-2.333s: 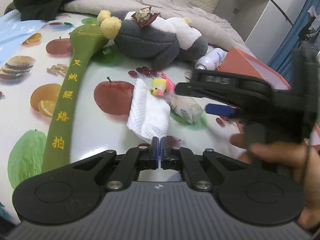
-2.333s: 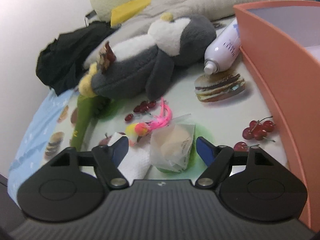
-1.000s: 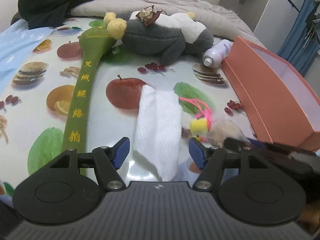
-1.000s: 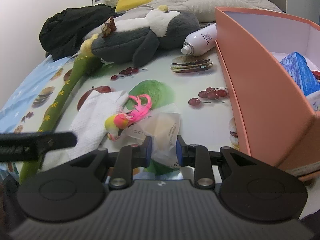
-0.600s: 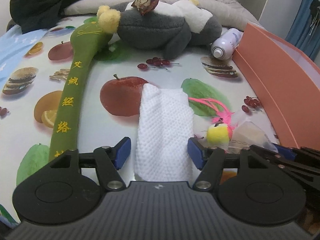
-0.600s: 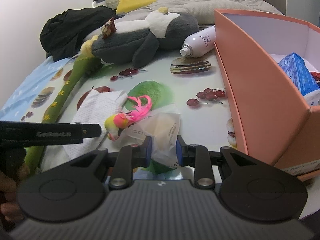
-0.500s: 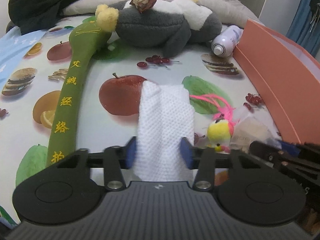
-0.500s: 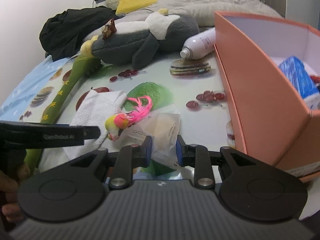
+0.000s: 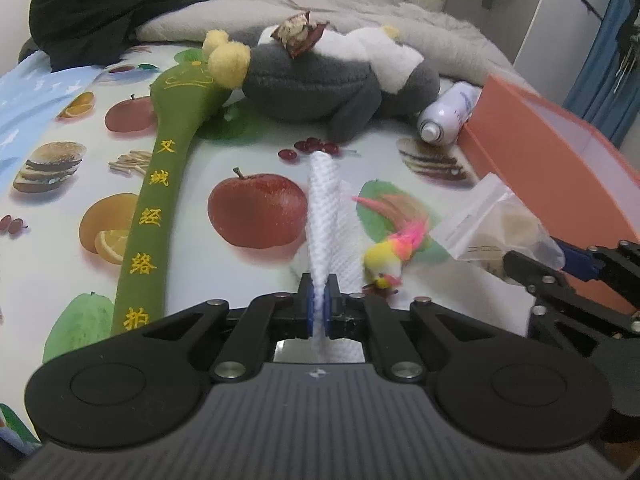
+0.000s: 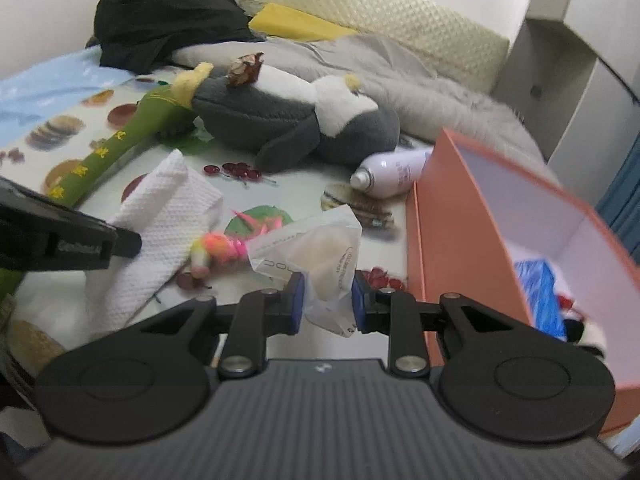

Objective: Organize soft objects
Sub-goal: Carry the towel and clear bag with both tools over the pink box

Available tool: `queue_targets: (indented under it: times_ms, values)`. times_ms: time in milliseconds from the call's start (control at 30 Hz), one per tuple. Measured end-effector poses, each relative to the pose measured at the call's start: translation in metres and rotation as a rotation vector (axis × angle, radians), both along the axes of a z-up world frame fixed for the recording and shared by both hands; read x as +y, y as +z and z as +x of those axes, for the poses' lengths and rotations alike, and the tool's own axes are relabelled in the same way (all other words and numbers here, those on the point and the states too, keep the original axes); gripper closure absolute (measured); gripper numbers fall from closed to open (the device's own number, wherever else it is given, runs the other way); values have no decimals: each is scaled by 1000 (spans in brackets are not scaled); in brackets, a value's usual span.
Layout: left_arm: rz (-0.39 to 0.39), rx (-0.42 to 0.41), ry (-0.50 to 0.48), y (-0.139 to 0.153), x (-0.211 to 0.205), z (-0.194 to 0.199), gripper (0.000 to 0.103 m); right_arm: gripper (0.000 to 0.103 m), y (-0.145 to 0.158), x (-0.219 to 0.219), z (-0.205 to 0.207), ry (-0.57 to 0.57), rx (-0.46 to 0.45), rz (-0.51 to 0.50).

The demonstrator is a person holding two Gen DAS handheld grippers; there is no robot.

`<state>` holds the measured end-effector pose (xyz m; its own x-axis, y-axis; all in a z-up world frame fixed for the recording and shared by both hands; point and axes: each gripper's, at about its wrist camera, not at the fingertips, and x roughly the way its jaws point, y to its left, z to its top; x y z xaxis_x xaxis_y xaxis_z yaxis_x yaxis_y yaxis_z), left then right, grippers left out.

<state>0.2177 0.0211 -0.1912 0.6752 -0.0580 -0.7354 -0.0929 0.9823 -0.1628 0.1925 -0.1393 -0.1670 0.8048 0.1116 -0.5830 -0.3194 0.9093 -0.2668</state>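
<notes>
Left of the orange box, your left gripper had its jaws pinched tight on the near end of the white cloth (bunched into a ridge). Nearer the box, your right gripper was clamped, jaws slightly apart, on the clear plastic bag, with the pink-and-yellow feather toy lying just beside it.
</notes>
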Motion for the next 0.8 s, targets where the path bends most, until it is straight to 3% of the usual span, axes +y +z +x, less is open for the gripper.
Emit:
queue_targets:
  times_ms: [167, 333, 533, 800]
  values:
    - [-35, -14, -4, 11, 2, -8, 97, 75, 6, -3, 2, -7, 66, 70]
    - [-63, -20, -23, 28, -1, -14, 97, 75, 14, -16, 2, -54, 151, 209]
    - [-86, -27, -47, 58, -11, -18, 97, 75, 42, -35, -2, -80, 166, 306]
    - [-100, -61, -122, 111, -38, -6, 97, 75, 95, -69, -5, -111, 100, 377]
